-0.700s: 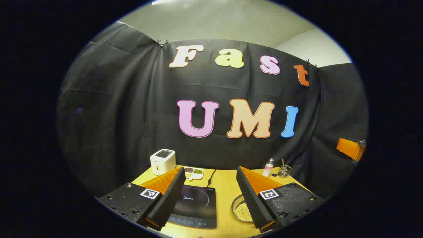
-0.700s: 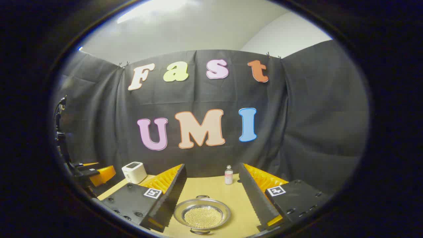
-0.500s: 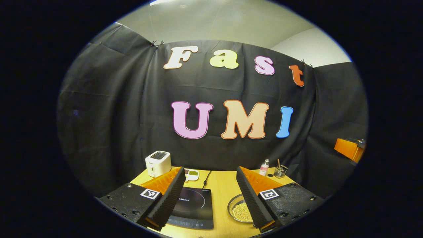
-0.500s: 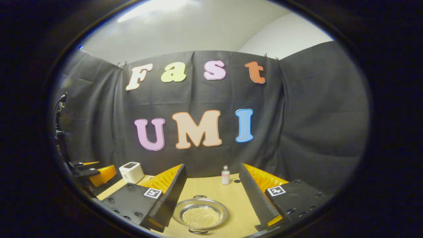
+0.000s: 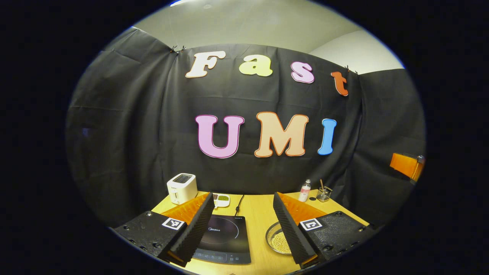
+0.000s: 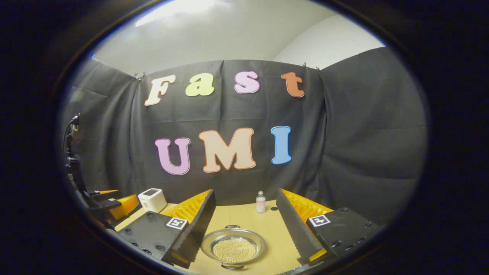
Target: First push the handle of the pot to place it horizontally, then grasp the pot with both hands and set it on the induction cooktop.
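Your two grippers have barely drifted in the last moment; neither has closed in on the pot [image 6: 233, 247]. It sits on the tabletop [image 6: 267, 229] right of the induction cooktop [image 5: 223, 240], handles pointing near and far. Left gripper [image 5: 240, 229] and right gripper [image 6: 244, 225] hover, jaws apart, empty, so the handle push hasn't begun.

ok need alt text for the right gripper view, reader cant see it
A shallow metal pot of pale beads sits on the wooden table between the open right gripper fingers. Behind stand a small bottle and a white toaster.
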Tool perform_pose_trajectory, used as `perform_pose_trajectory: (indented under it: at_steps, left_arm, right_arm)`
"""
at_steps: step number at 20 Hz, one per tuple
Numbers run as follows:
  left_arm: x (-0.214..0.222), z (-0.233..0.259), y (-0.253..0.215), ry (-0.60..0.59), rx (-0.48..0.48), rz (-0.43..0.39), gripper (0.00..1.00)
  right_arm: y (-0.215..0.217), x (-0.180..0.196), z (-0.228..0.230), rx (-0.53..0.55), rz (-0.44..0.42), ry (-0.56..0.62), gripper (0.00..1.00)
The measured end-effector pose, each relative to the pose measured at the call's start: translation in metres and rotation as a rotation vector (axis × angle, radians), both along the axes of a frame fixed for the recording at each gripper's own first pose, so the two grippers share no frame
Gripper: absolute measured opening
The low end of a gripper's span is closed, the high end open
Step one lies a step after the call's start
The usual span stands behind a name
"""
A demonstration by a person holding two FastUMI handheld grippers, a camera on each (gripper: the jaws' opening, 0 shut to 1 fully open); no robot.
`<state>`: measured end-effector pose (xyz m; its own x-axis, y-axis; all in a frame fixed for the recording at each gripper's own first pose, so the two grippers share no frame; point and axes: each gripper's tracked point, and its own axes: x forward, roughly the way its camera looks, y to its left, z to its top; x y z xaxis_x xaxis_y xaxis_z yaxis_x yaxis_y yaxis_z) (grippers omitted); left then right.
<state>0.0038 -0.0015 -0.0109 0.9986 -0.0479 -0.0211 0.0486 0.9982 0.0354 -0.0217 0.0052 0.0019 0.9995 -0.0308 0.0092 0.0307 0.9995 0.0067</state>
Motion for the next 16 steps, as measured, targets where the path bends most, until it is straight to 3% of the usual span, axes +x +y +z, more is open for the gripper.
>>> perform_pose_trajectory:
  at_steps: [1,2,3,4,6,7,9,16]
  left_arm:
    - [0.0,-0.003,0.001,0.007,0.004,0.0,0.89]
    - [0.0,-0.004,0.003,0.011,0.005,-0.002,0.89]
    - [0.001,-0.005,0.004,0.015,0.007,-0.004,0.94]
    - [0.0,-0.005,0.005,0.017,0.008,-0.008,0.89]
    - [0.001,-0.007,0.006,0.021,0.012,-0.018,0.89]
    - [0.002,-0.008,0.006,0.022,0.014,-0.026,0.94]
    - [0.001,-0.008,0.009,0.023,0.025,-0.036,0.89]
    - [-0.003,-0.014,0.022,0.033,0.04,-0.055,0.94]
  right_arm:
    - [0.002,0.0,-0.002,0.003,0.002,0.004,0.99]
    - [0.003,-0.001,-0.003,0.003,0.002,0.008,0.99]
    - [0.005,-0.001,-0.006,0.0,-0.001,0.012,0.92]
    - [0.007,0.0,-0.008,-0.004,-0.002,0.016,0.92]
    - [0.012,-0.001,-0.012,-0.005,-0.005,0.025,0.92]
    - [0.014,-0.002,-0.012,-0.002,-0.007,0.028,0.92]
    - [0.019,0.0,-0.018,0.002,-0.009,0.038,0.92]
    - [0.043,0.006,-0.041,0.01,0.003,0.087,0.92]
